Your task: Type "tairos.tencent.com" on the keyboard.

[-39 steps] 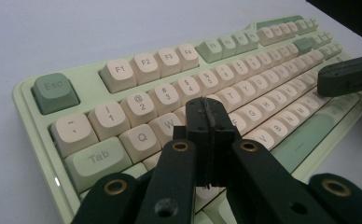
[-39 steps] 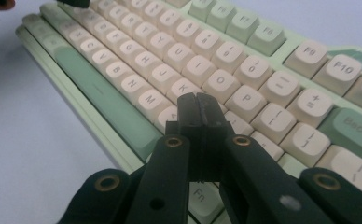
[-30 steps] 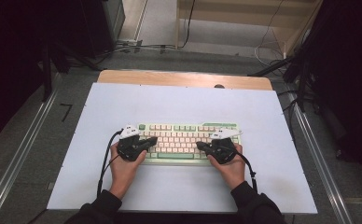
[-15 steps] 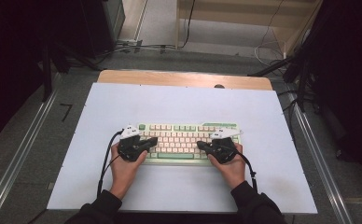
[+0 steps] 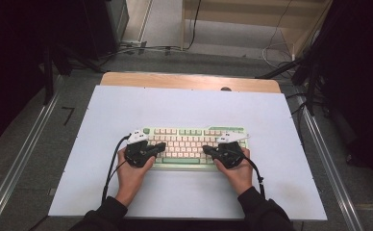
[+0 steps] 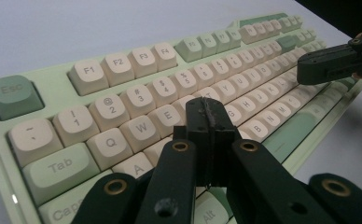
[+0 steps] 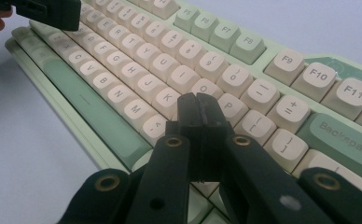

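White table (image 5: 271, 125), keyboard (image 5: 194, 137) under our grippers.
Left gripper (image 6: 207, 116) and right gripper (image 7: 198, 112) both closed tight, holding nothing, above the keys.

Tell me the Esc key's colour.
The Esc key is muted green, clearest in the left gripper view.
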Tool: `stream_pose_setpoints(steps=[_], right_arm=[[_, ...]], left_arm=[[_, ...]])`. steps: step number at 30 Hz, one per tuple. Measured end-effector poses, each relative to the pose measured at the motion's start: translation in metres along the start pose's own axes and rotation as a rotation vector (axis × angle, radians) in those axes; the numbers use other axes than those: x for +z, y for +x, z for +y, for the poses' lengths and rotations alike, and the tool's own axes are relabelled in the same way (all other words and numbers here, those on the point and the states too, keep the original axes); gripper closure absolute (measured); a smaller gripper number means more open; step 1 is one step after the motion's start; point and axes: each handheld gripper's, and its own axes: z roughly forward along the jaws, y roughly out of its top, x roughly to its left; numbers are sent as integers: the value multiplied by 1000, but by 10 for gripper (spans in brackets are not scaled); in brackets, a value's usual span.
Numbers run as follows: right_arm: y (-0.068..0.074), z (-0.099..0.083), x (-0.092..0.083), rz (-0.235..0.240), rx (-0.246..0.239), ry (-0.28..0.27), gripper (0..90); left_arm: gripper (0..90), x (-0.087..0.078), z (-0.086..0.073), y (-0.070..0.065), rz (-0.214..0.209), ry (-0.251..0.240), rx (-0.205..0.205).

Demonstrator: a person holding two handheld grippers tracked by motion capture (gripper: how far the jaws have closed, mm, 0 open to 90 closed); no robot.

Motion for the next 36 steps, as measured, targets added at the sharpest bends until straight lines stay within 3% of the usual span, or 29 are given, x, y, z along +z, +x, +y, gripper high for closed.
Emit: stream_pose_setpoints(steps=[21,29,36], right_arm=[[2,1,2,8,-2,4,882],[2,2,3,9,-5,3,882],[3,2,3,10,-6,2,882]], left_arm=[[900,18,13,-8,-4,1,26],[900,27,16,-4,6,11,11],[900,33,19,-8,-11,12,15]])
